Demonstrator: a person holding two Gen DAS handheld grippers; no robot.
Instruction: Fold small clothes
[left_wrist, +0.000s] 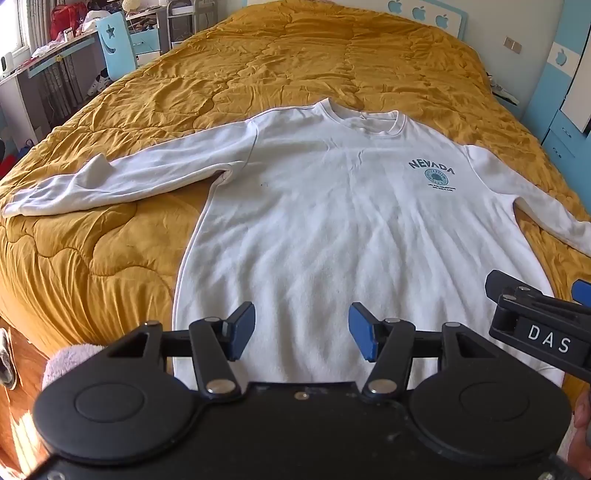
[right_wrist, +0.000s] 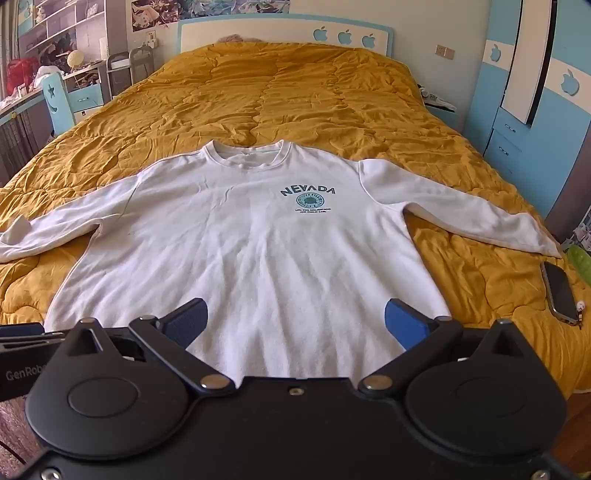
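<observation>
A white long-sleeved sweatshirt (left_wrist: 332, 221) (right_wrist: 251, 258) with a teal NEVADA print lies flat, front up, on a mustard quilt (left_wrist: 277, 55) (right_wrist: 277, 96), both sleeves spread out to the sides. My left gripper (left_wrist: 301, 330) hovers over the hem, left of centre, jaws open with only cloth below them. My right gripper (right_wrist: 295, 323) hangs above the hem further right, jaws wide open and holding nothing. Part of the right gripper (left_wrist: 539, 325) shows at the right edge of the left wrist view.
A phone (right_wrist: 559, 293) lies on the quilt near the right bed edge, beside the right sleeve end. A blue chair (left_wrist: 116, 44) and cluttered desk stand left of the bed. Blue wardrobe (right_wrist: 535, 110) on the right. Headboard (right_wrist: 284, 33) at the far end.
</observation>
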